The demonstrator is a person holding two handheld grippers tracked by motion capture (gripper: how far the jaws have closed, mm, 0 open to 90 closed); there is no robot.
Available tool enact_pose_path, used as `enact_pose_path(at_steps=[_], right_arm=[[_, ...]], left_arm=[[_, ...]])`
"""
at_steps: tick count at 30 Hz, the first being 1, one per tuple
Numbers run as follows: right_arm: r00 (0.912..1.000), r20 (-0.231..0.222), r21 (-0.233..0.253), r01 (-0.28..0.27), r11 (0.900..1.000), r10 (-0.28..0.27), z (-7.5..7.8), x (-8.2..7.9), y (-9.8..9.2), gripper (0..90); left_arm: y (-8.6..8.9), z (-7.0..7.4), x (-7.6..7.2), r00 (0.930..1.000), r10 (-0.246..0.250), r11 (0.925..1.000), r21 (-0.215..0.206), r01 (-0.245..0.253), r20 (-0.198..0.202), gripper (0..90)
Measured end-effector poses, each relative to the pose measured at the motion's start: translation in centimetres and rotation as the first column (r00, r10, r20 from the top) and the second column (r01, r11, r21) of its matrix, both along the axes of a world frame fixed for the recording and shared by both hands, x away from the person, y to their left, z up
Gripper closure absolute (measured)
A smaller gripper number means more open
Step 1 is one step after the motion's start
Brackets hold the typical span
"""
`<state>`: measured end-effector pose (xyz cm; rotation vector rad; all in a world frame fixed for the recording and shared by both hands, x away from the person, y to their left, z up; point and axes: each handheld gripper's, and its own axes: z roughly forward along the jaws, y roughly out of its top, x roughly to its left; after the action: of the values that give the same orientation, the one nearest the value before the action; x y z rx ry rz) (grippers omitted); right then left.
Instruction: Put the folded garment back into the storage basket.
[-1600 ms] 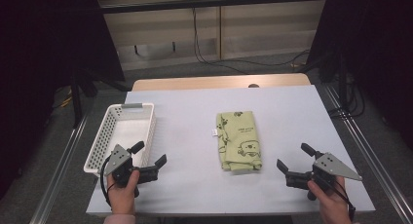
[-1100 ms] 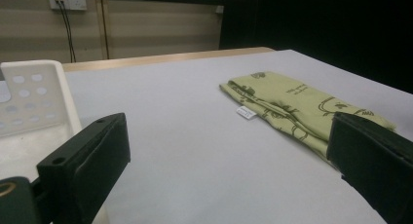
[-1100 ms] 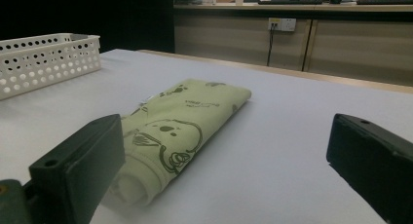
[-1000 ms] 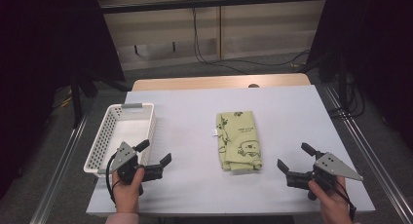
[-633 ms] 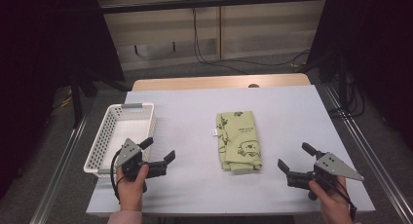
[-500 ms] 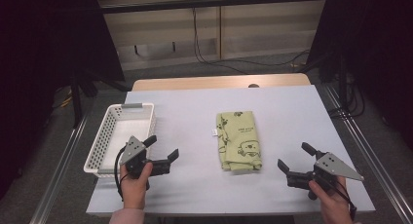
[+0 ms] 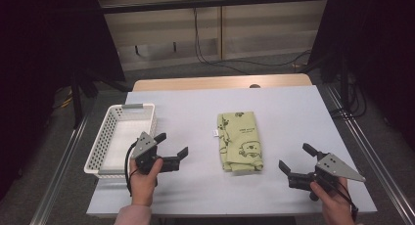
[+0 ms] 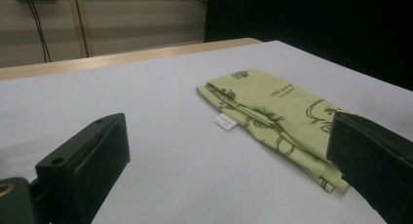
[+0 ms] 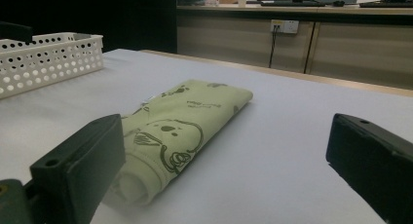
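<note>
A folded pale-green cloth (image 7: pixel 240 141) with dark cartoon prints lies flat in the middle of the table, a small white tag at its left edge. My left gripper (image 7: pixel 171 144) stands open to the cloth's left, beside the basket, with nothing between its jaws. My right gripper (image 7: pixel 297 159) hangs open near the front right of the table, also holding nothing. In the left gripper view the cloth (image 8: pixel 272 112) lies ahead and to the right, reaching the right jaw. From the right gripper view the cloth (image 9: pixel 180 126) sits ahead, nearer the left jaw.
A white perforated basket (image 7: pixel 121 137) stands at the table's left side, holding nothing that I can see; it also appears far left as the basket (image 9: pixel 44 58) in the right gripper view. The pale table (image 7: pixel 274 102) ends in a wooden strip at the back, with dark floor around it.
My left gripper has moved right and slightly forward from beside the basket toward the cloth, staying open. The right gripper has barely shifted. The cloth has not moved.
</note>
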<state>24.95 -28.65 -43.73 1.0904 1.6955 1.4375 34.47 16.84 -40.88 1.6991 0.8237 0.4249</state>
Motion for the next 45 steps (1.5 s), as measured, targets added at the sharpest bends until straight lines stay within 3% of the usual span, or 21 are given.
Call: enact_pose_path(at_steps=[8,11,14,16,20,24,25,26,27,28,30,31,33,35,40,45], right_arm=[[1.0000,0.001,-0.009,-0.005,1.000,0.005,0.0,0.1,0.2,0.6],[1.0000,-0.001,-0.002,0.002,1.000,-0.002,0.1,0.1,0.0,0.6],[1.0000,-0.001,-0.003,-0.001,1.000,0.001,0.0,0.1,0.0,0.6],[1.0000,0.000,-0.005,-0.002,1.000,0.002,0.0,0.1,0.0,0.6],[1.0000,-0.002,-0.002,-0.004,1.000,0.004,0.0,0.1,-0.1,0.6],[0.9997,-0.010,0.038,0.021,0.999,-0.021,0.0,0.1,-0.1,0.6],[1.0000,-0.004,0.000,-0.001,1.000,0.001,-0.1,0.1,-0.5,0.6],[1.0000,-0.004,0.000,-0.001,1.000,0.001,-0.1,0.1,-0.5,0.6],[0.9994,-0.014,0.045,0.032,0.998,-0.031,0.0,0.1,-0.1,0.6],[0.9994,-0.014,0.045,0.032,0.998,-0.031,0.0,0.1,-0.1,0.6],[0.9995,-0.014,0.041,0.030,0.999,-0.030,0.1,0.1,-0.1,0.6],[0.9999,-0.001,0.009,0.011,1.000,-0.011,0.0,0.0,-0.3,0.6],[1.0000,-0.005,0.005,0.005,1.000,-0.005,0.0,0.1,-0.3,0.6],[1.0000,-0.001,-0.014,0.006,1.000,-0.006,0.0,0.1,-0.4,0.6],[1.0000,-0.005,0.001,0.005,1.000,-0.005,0.0,0.1,-0.2,0.6],[0.9999,-0.003,-0.006,0.014,1.000,-0.014,0.0,0.1,-0.1,0.6]], left_arm=[[-1.5,0.0,0.8,0.9993,-0.037,0.9990,0.023,0.037,-0.007,2.1],[-2.2,-0.1,1.1,0.9990,-0.040,0.9991,0.009,0.040,-0.020,2.2],[-2.7,0.0,1.4,0.9985,-0.050,0.9978,0.043,0.051,-0.022,2.3],[-3.1,-0.1,1.5,0.9978,-0.060,0.9979,0.023,0.061,-0.028,2.4],[-3.6,-0.1,1.8,0.9969,-0.069,0.9971,0.030,0.071,-0.038,2.5],[-4.3,0.0,2.2,0.9958,-0.080,0.9958,0.042,0.082,-0.045,2.5],[-4.6,0.0,2.3,0.9952,-0.087,0.9951,0.043,0.089,-0.043,2.5],[-4.8,-0.1,2.4,0.9943,-0.097,0.9940,0.046,0.099,-0.044,2.5],[-5.2,0.0,2.5,0.9937,-0.096,0.9932,0.060,0.100,-0.057,2.5],[-5.2,0.0,2.5,0.9937,-0.096,0.9932,0.060,0.100,-0.057,2.6],[-5.6,-0.2,2.7,0.9934,-0.099,0.9935,0.051,0.102,-0.058,2.6],[-6.0,-0.4,3.0,0.9924,-0.098,0.9927,0.063,0.103,-0.074,2.6],[-6.4,-0.4,3.2,0.9905,-0.100,0.9907,0.083,0.108,-0.094,2.7],[-6.7,-0.4,3.2,0.9891,-0.107,0.9903,0.077,0.115,-0.101,2.8],[-7.6,-0.7,3.7,0.9857,-0.122,0.9843,0.114,0.135,-0.117,2.9],[-8.4,-1.0,4.3,0.9842,-0.123,0.9847,0.108,0.137,-0.128,3.1]])
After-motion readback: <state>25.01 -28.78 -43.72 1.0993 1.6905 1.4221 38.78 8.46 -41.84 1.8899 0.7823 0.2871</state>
